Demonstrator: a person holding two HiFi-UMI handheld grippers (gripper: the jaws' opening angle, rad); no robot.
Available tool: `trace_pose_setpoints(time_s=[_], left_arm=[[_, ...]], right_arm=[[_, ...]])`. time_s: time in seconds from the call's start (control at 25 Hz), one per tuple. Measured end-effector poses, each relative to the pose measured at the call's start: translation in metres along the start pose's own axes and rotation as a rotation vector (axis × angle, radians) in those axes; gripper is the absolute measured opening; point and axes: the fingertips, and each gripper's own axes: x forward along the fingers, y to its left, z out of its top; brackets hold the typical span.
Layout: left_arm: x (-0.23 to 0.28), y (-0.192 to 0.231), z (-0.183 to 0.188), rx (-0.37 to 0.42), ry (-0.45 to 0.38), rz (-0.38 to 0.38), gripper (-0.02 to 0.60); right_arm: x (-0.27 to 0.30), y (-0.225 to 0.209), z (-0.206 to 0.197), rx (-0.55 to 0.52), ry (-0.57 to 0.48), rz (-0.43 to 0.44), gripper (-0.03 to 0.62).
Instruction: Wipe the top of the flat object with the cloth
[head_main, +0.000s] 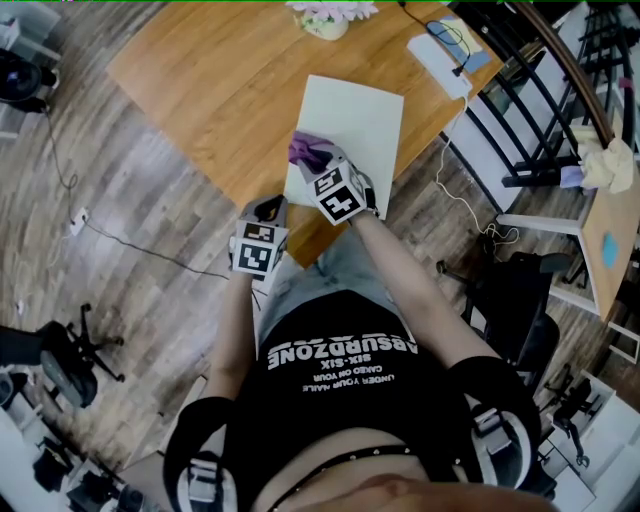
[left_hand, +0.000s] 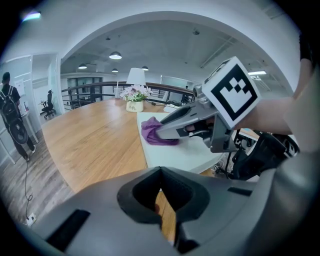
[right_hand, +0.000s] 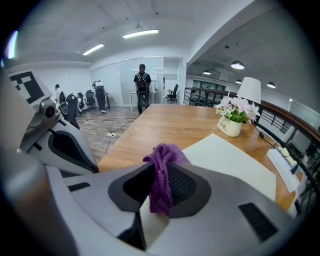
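a: where's the cloth (right_hand: 162, 175) rn?

b: the right gripper (right_hand: 160, 197) is pinching it. the jaws are clamping a bunched purple fold and the rest is poking out past the tips. prob so fabric, not plastic, is meeting the surface.

a: and the flat object?

b: the pale flat object (head_main: 365, 120) is lying on the wooden worktop (head_main: 200, 80), angled toward the person. the cloth is sitting on its near left part, touching the top, going by the left gripper view.

a: so wiping is just getting going?

b: i'm guessing so. most of the top is lying bare beyond the cloth, toward the flower pot (head_main: 325, 18), so the strokes need to be heading that way.

a: what's the left gripper (head_main: 268, 212) doing?

b: nothing much. its jaws are pressing together w/ nothing between them, and it's hanging by the worktop's near edge, apart from the flat object. looks like it's keeping out of the wipe path.

a: any risk?

b: nothing is pinning the flat object, so it may be sliding under a firm push.
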Motion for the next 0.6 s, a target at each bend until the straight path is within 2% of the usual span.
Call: trace_pose_setpoints(time_s=[0.6], left_arm=[[-0.003,-0.004,-0.01,0.001,0.007,0.006,0.017]], right_arm=[[-0.027,0.059,-0.019,-0.068,-0.02,0.113,0.091]])
